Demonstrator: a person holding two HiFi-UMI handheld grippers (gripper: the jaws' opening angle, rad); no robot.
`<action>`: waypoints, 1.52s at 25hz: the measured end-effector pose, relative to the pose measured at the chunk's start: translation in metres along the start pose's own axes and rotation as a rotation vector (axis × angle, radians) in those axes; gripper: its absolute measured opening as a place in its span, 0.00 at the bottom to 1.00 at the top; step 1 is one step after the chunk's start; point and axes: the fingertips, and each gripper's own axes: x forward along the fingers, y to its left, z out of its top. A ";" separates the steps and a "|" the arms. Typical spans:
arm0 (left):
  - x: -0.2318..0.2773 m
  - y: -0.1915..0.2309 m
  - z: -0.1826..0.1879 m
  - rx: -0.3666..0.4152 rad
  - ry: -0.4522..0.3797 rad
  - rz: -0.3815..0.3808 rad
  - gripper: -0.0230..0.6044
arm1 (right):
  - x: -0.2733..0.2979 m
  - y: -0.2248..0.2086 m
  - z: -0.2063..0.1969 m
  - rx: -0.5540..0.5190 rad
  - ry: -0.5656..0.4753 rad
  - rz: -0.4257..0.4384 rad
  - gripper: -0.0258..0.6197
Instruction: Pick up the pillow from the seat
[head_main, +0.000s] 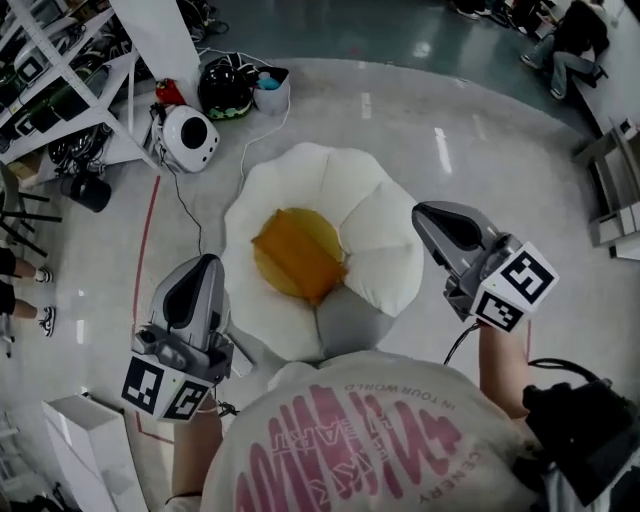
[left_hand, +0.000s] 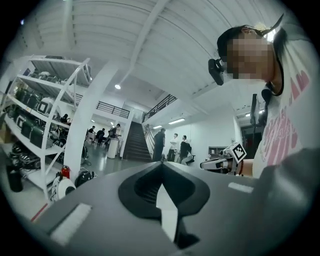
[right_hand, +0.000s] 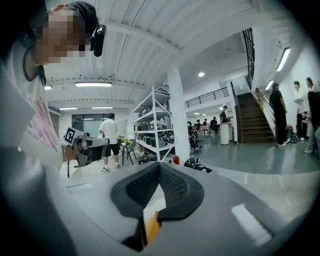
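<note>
Left claw (head_main: 208, 264) and right claw (head_main: 421, 213) hang closed, empty, flanking the flat, roundish pillow (head_main: 372, 232).

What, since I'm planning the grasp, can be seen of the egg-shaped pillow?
The white fried-egg-shaped plush pillow has puffy scalloped lobes around a flat orange-yellow centre. Soft and padded by its look, it lies flat, face up, on what seems a grey seat showing at its near edge. Nothing grips it.
</note>
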 end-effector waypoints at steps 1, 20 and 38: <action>0.005 -0.003 -0.010 -0.013 0.016 0.016 0.07 | 0.007 -0.006 -0.009 0.017 0.025 0.029 0.05; 0.042 -0.006 -0.293 -0.010 0.394 -0.040 0.07 | 0.152 -0.036 -0.297 0.590 0.297 0.201 0.05; 0.042 0.032 -0.612 -0.133 0.649 0.011 0.26 | 0.234 -0.034 -0.558 0.768 0.445 0.103 0.19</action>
